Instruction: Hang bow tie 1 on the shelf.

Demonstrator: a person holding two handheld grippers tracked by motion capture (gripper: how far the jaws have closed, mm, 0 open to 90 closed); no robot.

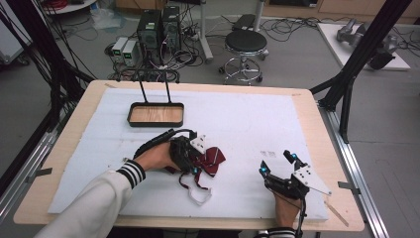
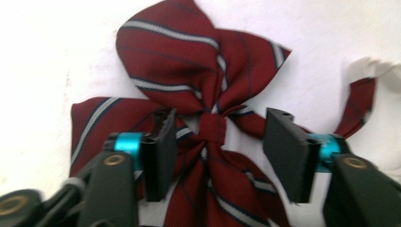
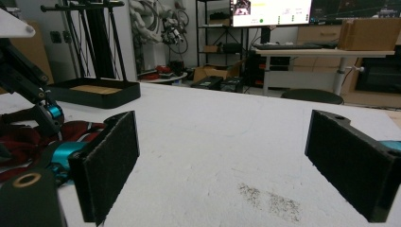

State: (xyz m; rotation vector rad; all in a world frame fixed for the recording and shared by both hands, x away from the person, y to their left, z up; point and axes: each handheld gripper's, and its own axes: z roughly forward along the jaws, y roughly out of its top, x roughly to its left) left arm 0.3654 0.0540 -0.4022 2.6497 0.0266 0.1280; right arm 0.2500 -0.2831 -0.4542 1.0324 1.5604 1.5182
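**Observer:** Where do you stand with the bow tie?

**Operator:** I've got my left gripper (image 2: 215, 156) down over the bow tie (image 2: 198, 90). In the left gripper view the centre knot sits between my two pads (image 2: 163, 151), slightly nearer the one on the left of that view. The jaws are partly closed around the knot, but I see cloth and white mat on either side of it, so I'd say the pads aren't pressing yet. The upper loops fan out ahead of the fingertips, the tails run back beneath the gripper, and the strap (image 2: 359, 101) trails off beyond the pad on the right.

**Observer:** And the other hand?

**Operator:** My right gripper (image 1: 278, 164) rests on the mat (image 1: 247, 119), well apart from the tie, jaws spread wide with nothing between them. In the right gripper view the tie and my left gripper lie off beyond the jaw on the left.

**Observer:** So how much is done?

**Operator:** Only the approach, by my reckoning. The tie lies flat on the mat, not lifted. The black tray (image 1: 155, 114) stands farther out beyond my left gripper, and it holds nothing. If that's where the tie goes, the pinch, the lift, the carry and the release are all left.
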